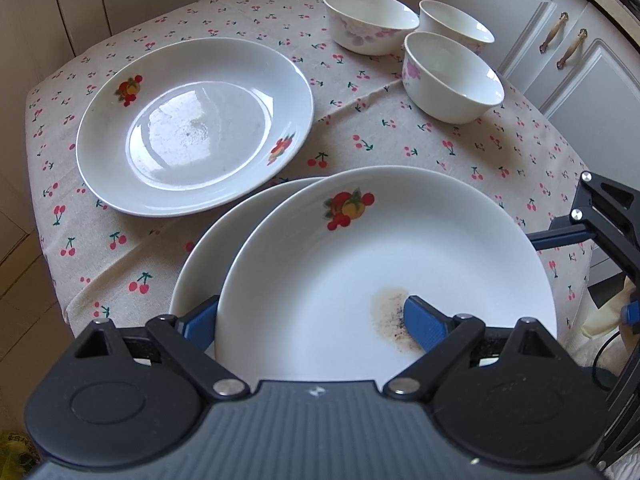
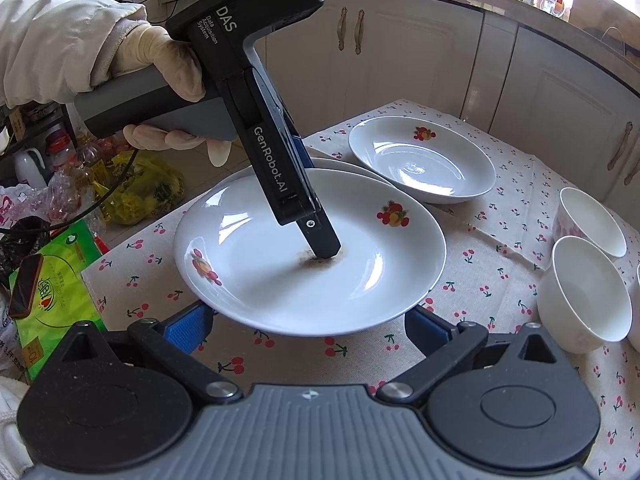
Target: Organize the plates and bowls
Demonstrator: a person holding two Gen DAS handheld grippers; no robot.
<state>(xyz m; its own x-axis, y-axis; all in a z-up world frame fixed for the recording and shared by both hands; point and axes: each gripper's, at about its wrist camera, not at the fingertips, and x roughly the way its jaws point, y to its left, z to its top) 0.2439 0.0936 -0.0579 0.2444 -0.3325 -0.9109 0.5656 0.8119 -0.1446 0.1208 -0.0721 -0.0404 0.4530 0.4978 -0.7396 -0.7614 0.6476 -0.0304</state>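
Observation:
A white plate [image 1: 384,264] with fruit prints and a brown stain lies over a second plate [image 1: 204,248]. My left gripper [image 1: 312,320] is shut on the top plate. One blue finger [image 1: 424,320] presses on the stain; the other [image 1: 200,316] sits outside and under the rim. In the right wrist view its fingertip [image 2: 325,246] touches that plate [image 2: 312,280]. My right gripper [image 2: 308,328] is open, with the plate's near rim between its fingers and untouched. A third plate [image 1: 196,124] lies apart. Three white bowls [image 1: 452,76] stand at the far right.
The cherry-print tablecloth [image 1: 440,148] covers a small table with edges close on all sides. Cabinet doors [image 2: 540,92] stand behind it. A gloved hand [image 2: 168,60] holds the left gripper's handle. A green box [image 2: 52,280] and bags [image 2: 140,188] crowd the floor beside the table.

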